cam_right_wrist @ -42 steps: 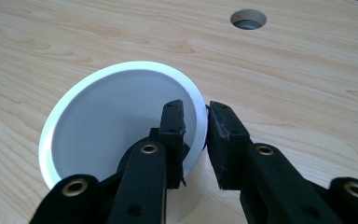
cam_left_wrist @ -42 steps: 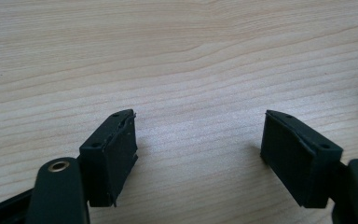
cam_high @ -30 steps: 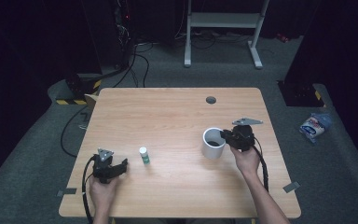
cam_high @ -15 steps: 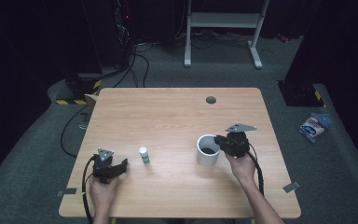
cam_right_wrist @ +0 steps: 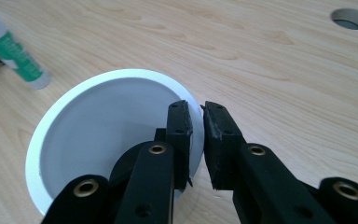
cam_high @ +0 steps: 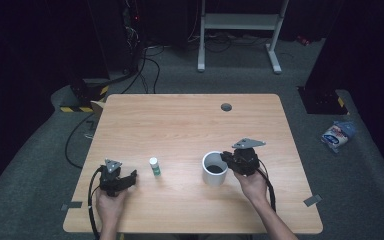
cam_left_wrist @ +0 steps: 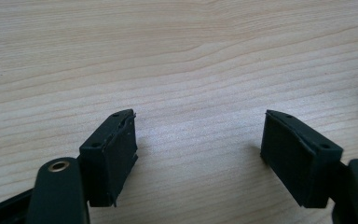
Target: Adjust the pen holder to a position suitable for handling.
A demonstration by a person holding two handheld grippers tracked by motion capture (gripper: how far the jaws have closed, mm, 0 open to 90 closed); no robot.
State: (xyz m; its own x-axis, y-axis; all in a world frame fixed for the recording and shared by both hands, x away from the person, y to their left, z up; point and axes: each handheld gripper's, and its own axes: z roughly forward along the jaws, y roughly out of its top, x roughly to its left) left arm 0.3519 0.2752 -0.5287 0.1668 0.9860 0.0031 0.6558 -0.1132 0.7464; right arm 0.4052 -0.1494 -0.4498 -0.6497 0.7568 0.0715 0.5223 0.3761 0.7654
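Overhead, the right claw (cam_high: 228, 160) pinches the rim of a white cup (cam_high: 214, 168) standing on the wooden bench (cam_high: 190, 125); a small green-labelled bottle (cam_high: 154, 166) stands between it and the left claw (cam_high: 130, 176). Along the left claw (cam_left_wrist: 198, 140), jaws gape wide over bare wood. Along the right claw (cam_right_wrist: 196, 140), one jaw sits inside the cup (cam_right_wrist: 98, 135), one outside, clamping its wall; the bottle (cam_right_wrist: 14, 53) stands beyond.

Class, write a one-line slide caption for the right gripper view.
Right hand-held gripper pinches the white cup by its rim, glue stick beyond.
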